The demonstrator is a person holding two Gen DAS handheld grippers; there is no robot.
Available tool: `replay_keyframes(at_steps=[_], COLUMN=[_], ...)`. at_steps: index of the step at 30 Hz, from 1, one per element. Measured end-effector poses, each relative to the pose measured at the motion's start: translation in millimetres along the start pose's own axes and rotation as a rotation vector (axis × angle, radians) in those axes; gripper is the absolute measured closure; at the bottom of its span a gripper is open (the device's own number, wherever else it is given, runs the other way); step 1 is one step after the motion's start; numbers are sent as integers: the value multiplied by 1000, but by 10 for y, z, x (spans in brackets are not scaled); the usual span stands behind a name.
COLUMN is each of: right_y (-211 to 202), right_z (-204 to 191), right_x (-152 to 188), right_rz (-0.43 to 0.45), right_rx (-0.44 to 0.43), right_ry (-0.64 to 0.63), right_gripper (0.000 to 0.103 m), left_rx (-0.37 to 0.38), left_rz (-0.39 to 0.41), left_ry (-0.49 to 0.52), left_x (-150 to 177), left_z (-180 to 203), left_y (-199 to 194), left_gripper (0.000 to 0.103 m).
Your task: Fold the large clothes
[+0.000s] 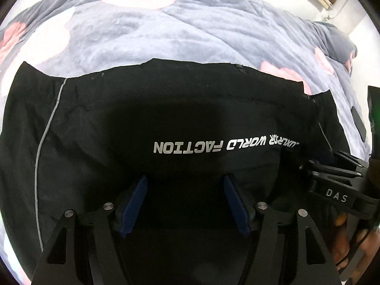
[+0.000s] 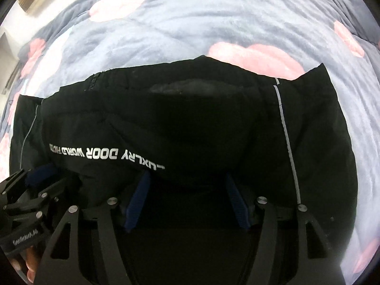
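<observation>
I work over a black padded jacket with silver lettering (image 1: 190,123), which lies spread on the bed's grey fleece blanket with pink patches (image 1: 142,35), its far hem running across the middle of both views.

At the left, the thin grey piping stripe (image 1: 39,147) marks a side panel of the jacket that lies flat. My left hand-held gripper (image 1: 185,201) points steeply down over the near part of the jacket, its blue pads (image 1: 134,204) standing well apart with nothing pinched between them. Whether the tips touch the cloth I cannot tell; it is too dark there. If I close here, I judge the pads may catch only the top layer, so the fold would drag one skin and leave the padding bunched.

To the right, my right hand-held gripper (image 2: 187,201) is likewise parted and holds nothing, just beside the left one. The two sit so close that I risk knocking them together, or lifting the jacket from its middle, which would let both side panels sag.

The slick shell may also slip from the pads, and the soft blanket could ruck up beneath.
</observation>
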State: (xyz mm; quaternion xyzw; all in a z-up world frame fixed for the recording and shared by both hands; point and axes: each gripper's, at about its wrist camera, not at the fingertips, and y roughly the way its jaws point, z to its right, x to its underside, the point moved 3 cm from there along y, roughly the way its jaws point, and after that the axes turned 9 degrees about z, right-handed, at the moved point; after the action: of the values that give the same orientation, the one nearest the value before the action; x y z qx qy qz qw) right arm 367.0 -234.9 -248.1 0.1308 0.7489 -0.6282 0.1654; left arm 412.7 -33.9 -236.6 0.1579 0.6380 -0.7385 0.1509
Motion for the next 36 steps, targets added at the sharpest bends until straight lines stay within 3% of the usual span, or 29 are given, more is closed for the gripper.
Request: replay_keyframes(at_steps=[6,11,17,22,30,36], right_y=[-600,-960,-1184,-1310,-1180,-1082], right_z=[96,414,908,1278,1464,1467], right_x=[226,620,872,827,683,642], right_rz=[43,17,3,23,19,13], right_rx=[38,-12,7,33,10,-9], right_ry=[-79,5,119,167,227,227], right_gripper=[37,37,36,35,35,35], left_rx=[109,146,87,20,-23,-58], left_rz=[26,46,70,101,146,155], left_ry=[-9,-85,-185,-261,-362,-348], left_x=[142,466,797,896,738,592], left_z=[-39,-281,-685,-1048,-1535,-1595], left_y=[-460,-912,-1285,-1516,-1631,-1547], left_gripper=[34,34,34,34,34,34])
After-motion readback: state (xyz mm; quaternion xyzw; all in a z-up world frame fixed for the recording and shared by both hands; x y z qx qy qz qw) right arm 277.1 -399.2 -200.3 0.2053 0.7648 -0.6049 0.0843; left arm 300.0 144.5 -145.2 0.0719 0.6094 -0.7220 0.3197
